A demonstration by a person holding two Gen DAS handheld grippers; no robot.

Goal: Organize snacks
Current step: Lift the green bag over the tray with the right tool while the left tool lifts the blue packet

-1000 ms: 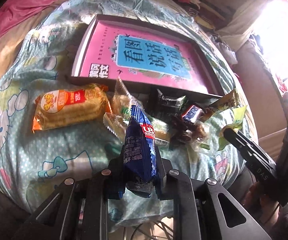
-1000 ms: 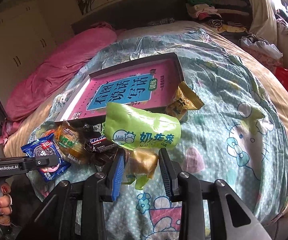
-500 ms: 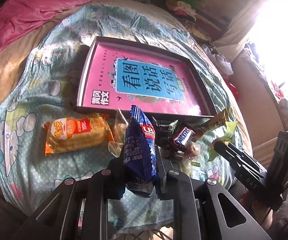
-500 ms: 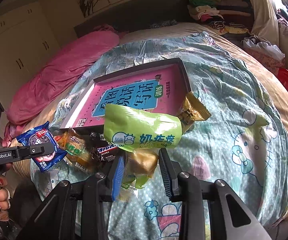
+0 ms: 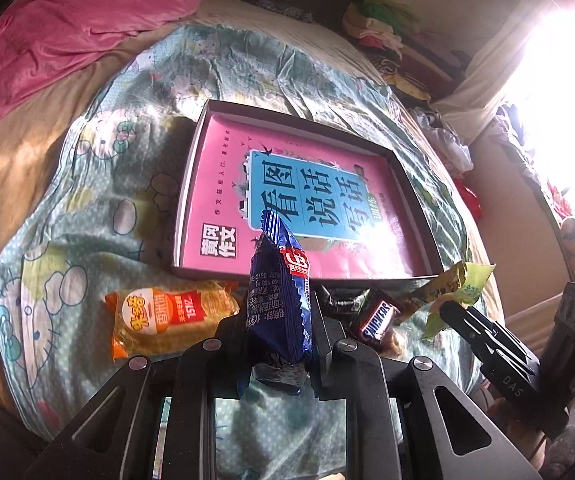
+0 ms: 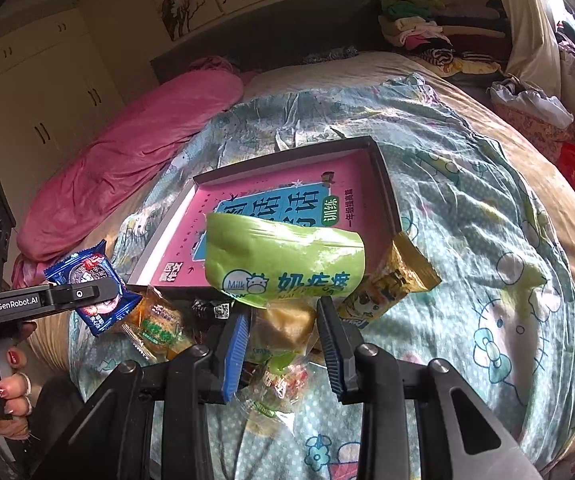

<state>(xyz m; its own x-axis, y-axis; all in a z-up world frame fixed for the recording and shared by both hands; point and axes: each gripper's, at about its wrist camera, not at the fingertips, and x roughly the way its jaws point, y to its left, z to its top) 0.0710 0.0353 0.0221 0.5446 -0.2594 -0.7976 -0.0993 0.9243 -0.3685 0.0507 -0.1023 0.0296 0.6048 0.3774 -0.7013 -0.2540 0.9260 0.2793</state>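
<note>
My left gripper [image 5: 275, 316] is shut on a dark blue cookie packet [image 5: 279, 292] and holds it upright above the bed, just in front of the snack pile. My right gripper [image 6: 283, 334] is shut on the lower end of a light green milk-snack packet [image 6: 283, 264], lifted off the bedspread. A shallow dark box [image 5: 191, 184] with a pink book [image 5: 223, 184] in it lies beyond both packets. In the right wrist view the left gripper [image 6: 67, 296] sits at the left with the blue packet [image 6: 91, 280]. An orange packet [image 5: 167, 320] and a Snickers bar [image 5: 375, 316] lie by the box's near edge.
A golden packet [image 6: 395, 280] and a clear-wrapped pastry [image 6: 159, 324] rest on the cartoon bedspread [image 6: 487, 280]. A pink quilt [image 5: 67, 28] lies at the far left and a clothes pile [image 6: 415, 28] at the headboard. A person's hand [image 6: 11, 380] grips the left handle.
Both grippers have risen a little with their packets still held. The snack pile and box now sit lower and smaller in both views.
</note>
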